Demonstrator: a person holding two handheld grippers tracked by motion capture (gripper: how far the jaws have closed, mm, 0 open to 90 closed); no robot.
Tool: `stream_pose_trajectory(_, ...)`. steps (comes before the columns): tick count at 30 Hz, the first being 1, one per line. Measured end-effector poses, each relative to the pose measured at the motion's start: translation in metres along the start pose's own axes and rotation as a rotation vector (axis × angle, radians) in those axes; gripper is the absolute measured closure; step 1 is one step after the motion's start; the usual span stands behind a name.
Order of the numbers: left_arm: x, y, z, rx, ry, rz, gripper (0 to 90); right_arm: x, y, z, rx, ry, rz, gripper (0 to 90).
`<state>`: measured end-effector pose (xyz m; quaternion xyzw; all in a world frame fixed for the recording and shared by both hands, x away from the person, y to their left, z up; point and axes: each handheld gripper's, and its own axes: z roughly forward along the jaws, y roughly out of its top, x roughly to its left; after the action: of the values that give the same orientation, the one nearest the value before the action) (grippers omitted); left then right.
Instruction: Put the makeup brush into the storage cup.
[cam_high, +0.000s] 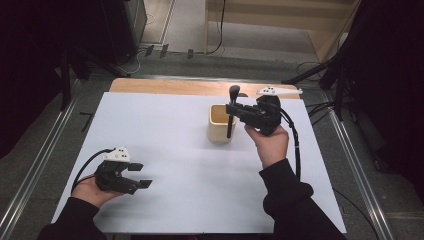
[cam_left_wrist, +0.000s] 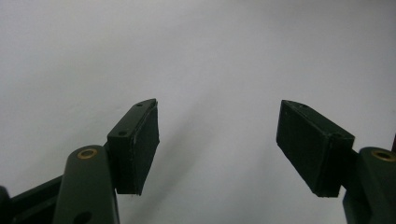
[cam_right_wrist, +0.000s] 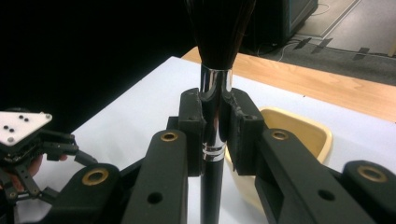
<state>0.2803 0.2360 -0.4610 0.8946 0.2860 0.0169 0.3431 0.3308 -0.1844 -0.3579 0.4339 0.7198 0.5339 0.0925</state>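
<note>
My right gripper (cam_high: 232, 110) is shut on a black makeup brush (cam_high: 231, 116), held upright with the bristles on top, at the right rim of a cream square cup (cam_high: 218, 124). In the right gripper view the pads (cam_right_wrist: 193, 133) clamp the brush's silver ferrule (cam_right_wrist: 214, 109) and the dark bristles rise out of the top edge; the cup (cam_right_wrist: 303, 133) lies behind to the right. My left gripper (cam_high: 140, 175) rests low at the near left of the white sheet, jaws wide apart. In the left gripper view nothing lies between its pads (cam_left_wrist: 140, 140).
The white sheet (cam_high: 170, 150) covers most of a wooden table (cam_high: 190, 87), which shows as a strip at the far edge. Metal rails run along both sides on the floor. Cables trail from each gripper. The left hand's gripper (cam_right_wrist: 21, 140) shows far left in the right gripper view.
</note>
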Motion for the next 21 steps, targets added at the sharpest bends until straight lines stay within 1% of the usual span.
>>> stream_pose_trajectory(5, 0.000, 0.000, 0.000, 0.000, -0.003, 0.000, 30.7, -0.001, 0.008, -0.001, -0.005, -0.011, -0.008, 78.3)
stream_pose_trajectory(9, 0.000, 0.000, 0.001, 0.003, -0.004, 0.001, 30.7, -0.003, 0.012, 0.000, -0.002, -0.019, -0.004, 78.3)
stream_pose_trajectory(12, -0.001, 0.000, 0.001, -0.006, -0.007, -0.002, 30.6, -0.005, 0.016, 0.001, -0.002, -0.035, -0.008, 78.3)
stream_pose_trajectory(17, 0.000, 0.000, 0.001, 0.001, -0.008, 0.002, 30.6, -0.009, 0.023, 0.002, -0.014, -0.050, 0.003, 78.3)
stream_pose_trajectory(21, 0.000, 0.000, 0.000, -0.001, -0.008, 0.001, 30.6, -0.012, 0.032, 0.002, -0.023, -0.062, -0.004, 78.3)
